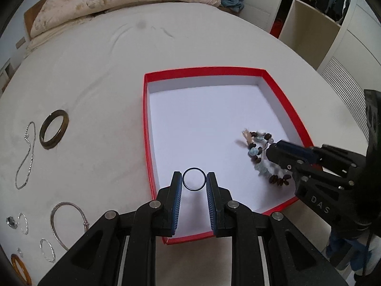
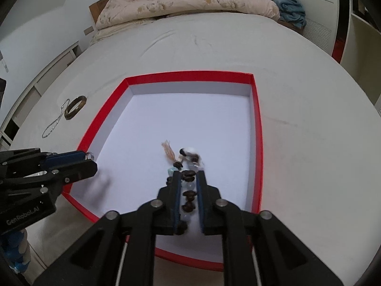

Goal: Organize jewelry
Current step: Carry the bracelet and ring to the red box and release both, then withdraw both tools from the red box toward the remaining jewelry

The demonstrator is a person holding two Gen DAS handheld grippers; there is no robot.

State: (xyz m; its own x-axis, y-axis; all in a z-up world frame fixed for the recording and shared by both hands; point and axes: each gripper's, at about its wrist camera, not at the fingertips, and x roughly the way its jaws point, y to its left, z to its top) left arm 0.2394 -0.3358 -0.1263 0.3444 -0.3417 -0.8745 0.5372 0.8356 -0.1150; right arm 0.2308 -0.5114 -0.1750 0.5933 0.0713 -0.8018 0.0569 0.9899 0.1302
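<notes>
A red box (image 1: 147, 124) with a white floor lies on the bed. My left gripper (image 1: 194, 178) hangs over the box's near left corner, shut on a thin dark ring (image 1: 194, 168) that stands upright between its fingertips. In the right wrist view, the left gripper (image 2: 89, 159) sits at the left. A beaded bracelet (image 1: 258, 152) of brown, blue and clear beads with a small tassel lies on the box floor at the right. My right gripper (image 2: 189, 174) is low over it, jaws slightly apart. The blurred bracelet (image 2: 190, 157) runs between its fingers.
On the sheet left of the box lie a brown bangle (image 1: 53, 128), a silver chain (image 1: 26, 155), a silver bangle (image 1: 66, 224), small sparkly rings (image 1: 47, 250) and an amber bangle (image 1: 20, 269). A folded quilt (image 1: 119, 0) is at the bed's far end; a wardrobe (image 1: 321, 12) stands at the right.
</notes>
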